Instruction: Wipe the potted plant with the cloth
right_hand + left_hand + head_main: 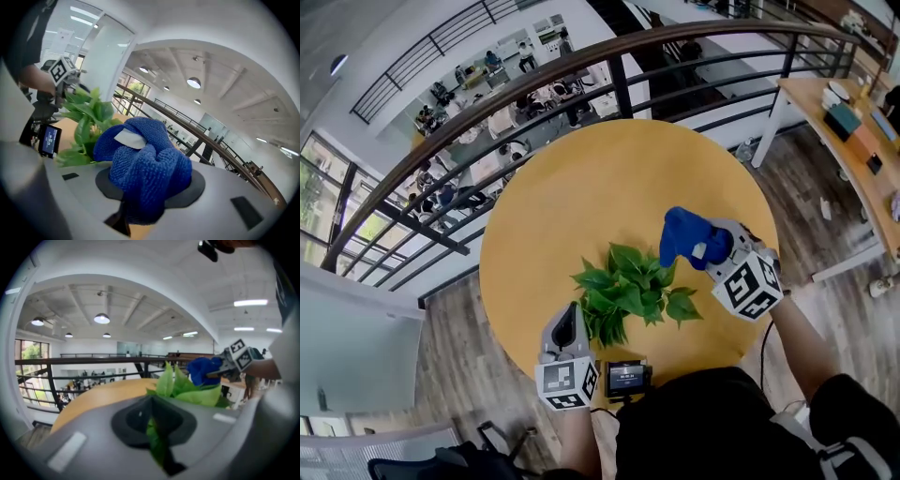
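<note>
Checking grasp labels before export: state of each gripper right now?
Left gripper: closed, pinching a leaf of the potted plant.
Right gripper: closed, holding the blue cloth.

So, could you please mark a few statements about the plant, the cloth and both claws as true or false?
The right claw holds a blue cloth. True.
The left claw is open and empty. False: it is shut on a leaf of the plant.
The table under the plant is square and white. False: it is round and yellow.
The cloth bears a white label. True.
</note>
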`<state>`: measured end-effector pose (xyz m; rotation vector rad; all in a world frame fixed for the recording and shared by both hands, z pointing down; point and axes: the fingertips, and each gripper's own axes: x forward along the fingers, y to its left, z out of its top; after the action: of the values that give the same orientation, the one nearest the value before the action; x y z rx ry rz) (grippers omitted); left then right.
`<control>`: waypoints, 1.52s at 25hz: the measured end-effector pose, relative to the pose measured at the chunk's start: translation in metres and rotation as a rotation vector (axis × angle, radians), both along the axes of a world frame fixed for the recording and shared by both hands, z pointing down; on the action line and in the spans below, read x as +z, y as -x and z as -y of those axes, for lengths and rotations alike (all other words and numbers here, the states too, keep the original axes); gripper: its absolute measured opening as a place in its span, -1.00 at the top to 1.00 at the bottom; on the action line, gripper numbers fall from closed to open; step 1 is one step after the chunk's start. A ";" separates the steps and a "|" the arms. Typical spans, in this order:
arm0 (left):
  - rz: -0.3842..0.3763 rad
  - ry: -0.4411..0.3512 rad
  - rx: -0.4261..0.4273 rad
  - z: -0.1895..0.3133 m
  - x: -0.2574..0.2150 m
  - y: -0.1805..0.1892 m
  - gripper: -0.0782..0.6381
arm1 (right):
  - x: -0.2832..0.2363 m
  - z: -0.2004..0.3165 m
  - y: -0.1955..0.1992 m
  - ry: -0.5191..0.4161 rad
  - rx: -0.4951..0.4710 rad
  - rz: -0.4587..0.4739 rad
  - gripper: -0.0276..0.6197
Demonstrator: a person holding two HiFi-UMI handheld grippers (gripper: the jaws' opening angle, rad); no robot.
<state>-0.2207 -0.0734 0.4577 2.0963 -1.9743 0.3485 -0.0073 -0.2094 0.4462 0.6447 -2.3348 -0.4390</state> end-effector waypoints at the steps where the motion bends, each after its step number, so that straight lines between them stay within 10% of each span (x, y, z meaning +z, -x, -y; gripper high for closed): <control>1: -0.002 -0.007 0.003 0.000 -0.001 -0.001 0.79 | 0.002 -0.017 0.001 -0.003 -0.024 -0.008 0.38; 11: 0.009 -0.004 0.041 -0.002 -0.001 -0.004 0.79 | 0.113 -0.010 -0.055 0.032 0.218 -0.296 0.38; 17: 0.011 -0.007 0.043 -0.005 0.001 -0.006 0.79 | 0.104 -0.017 -0.109 0.106 0.367 -0.197 0.38; 28: 0.025 -0.011 0.050 -0.003 -0.002 -0.011 0.79 | 0.101 -0.139 -0.047 0.507 -0.194 0.040 0.38; 38: 0.029 -0.013 0.050 -0.001 -0.003 -0.011 0.79 | 0.179 -0.100 -0.107 0.467 0.327 -0.246 0.38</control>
<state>-0.2094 -0.0724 0.4546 2.1639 -1.9471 0.3785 0.0996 -0.1089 0.6257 0.6789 -1.9507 0.1664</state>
